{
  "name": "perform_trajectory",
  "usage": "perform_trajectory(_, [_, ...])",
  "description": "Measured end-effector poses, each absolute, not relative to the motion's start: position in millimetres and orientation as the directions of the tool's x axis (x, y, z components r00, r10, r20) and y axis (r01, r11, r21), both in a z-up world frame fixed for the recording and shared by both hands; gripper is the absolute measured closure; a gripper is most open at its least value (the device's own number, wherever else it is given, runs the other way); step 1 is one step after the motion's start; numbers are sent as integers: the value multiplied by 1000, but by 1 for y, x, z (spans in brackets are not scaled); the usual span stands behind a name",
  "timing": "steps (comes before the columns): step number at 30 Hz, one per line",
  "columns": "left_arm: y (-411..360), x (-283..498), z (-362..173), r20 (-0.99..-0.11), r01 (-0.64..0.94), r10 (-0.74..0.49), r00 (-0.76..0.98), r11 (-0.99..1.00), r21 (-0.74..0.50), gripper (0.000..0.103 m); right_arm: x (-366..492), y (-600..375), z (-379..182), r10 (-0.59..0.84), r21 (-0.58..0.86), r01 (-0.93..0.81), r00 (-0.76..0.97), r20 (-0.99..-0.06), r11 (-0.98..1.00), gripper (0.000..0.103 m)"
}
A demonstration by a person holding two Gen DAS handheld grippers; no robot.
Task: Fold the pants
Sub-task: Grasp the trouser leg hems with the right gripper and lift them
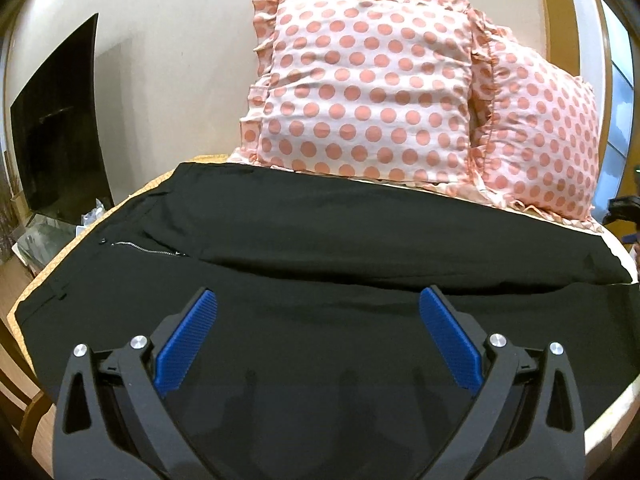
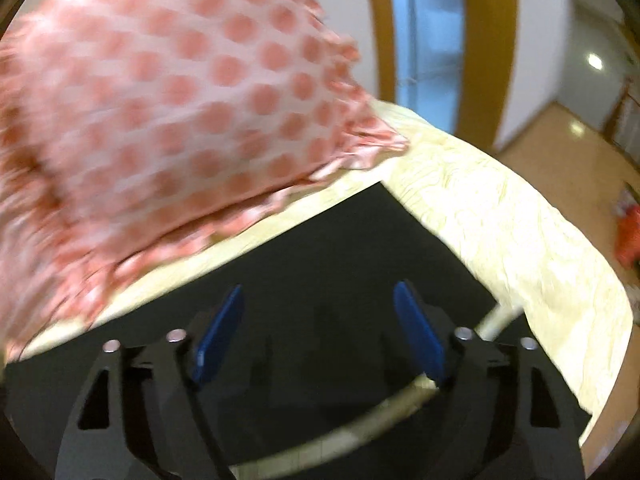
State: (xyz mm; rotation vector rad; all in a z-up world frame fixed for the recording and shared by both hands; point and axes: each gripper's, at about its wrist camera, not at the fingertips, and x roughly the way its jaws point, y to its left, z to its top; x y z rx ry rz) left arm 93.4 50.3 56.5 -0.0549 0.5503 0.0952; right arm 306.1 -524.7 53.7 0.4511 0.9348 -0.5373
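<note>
Black pants point(image 1: 304, 236) lie spread flat across the bed, waistband and silver zipper point(image 1: 148, 249) at the left, legs running right. My left gripper point(image 1: 318, 300) is open and empty, hovering over the near leg close to the crotch. In the right wrist view, which is motion-blurred, the leg ends of the pants point(image 2: 340, 248) lie on the yellow sheet. My right gripper point(image 2: 320, 300) is open and empty above the hem end.
Two pink polka-dot pillows point(image 1: 360, 92) stand against the wall behind the pants; one also shows in the right wrist view point(image 2: 168, 92). The yellow bedsheet point(image 2: 500, 232) ends at the bed's right edge. A black TV point(image 1: 60, 128) stands at the left. Wooden floor point(image 2: 568, 152) lies beyond the bed.
</note>
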Motion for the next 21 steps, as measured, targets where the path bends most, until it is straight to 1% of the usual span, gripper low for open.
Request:
perform_trajectory(3, [51, 100, 50, -533, -112, 98, 841, 994, 5, 2, 340, -545, 30, -236, 126, 695, 401, -885, 708, 43])
perform_trajectory(4, [52, 103, 48, -538, -112, 101, 837, 994, 13, 2, 348, -547, 24, -234, 129, 712, 389, -891, 691, 44])
perform_trajectory(7, [54, 109, 44, -557, -100, 86, 826, 995, 7, 2, 369, -552, 12, -249, 110, 744, 354, -902, 659, 45])
perform_trajectory(11, [54, 116, 40, -587, -77, 62, 807, 997, -1, 2, 387, -549, 1, -308, 36, 761, 304, -902, 648, 45])
perform_trajectory(13, [54, 116, 38, -594, -73, 55, 803, 997, -7, 2, 390, -545, -2, -362, -38, 750, 274, -891, 661, 54])
perform_trajectory(14, [55, 117, 38, -596, -74, 53, 801, 997, -10, 2, 388, -544, -3, -380, -53, 742, 279, -882, 669, 61])
perform_trajectory(16, [56, 117, 37, -600, -76, 49, 798, 997, -19, 2, 379, -545, -3, -383, -39, 739, 303, -873, 673, 75])
perform_trajectory(17, [57, 116, 37, -602, -78, 47, 797, 997, -25, 2, 373, -546, 0, -379, -26, 738, 316, -870, 674, 84])
perform_trajectory(19, [58, 116, 37, -603, -81, 44, 797, 996, -35, 2, 355, -550, 4, -334, 47, 725, 372, -866, 687, 89])
perform_trajectory(20, [59, 116, 37, -602, -82, 42, 798, 996, -39, 2, 346, -553, 6, -313, 80, 721, 394, -864, 688, 96])
perform_trajectory(21, [59, 115, 37, -600, -82, 41, 799, 996, -42, 2, 338, -555, 8, -289, 120, 715, 423, -859, 689, 99])
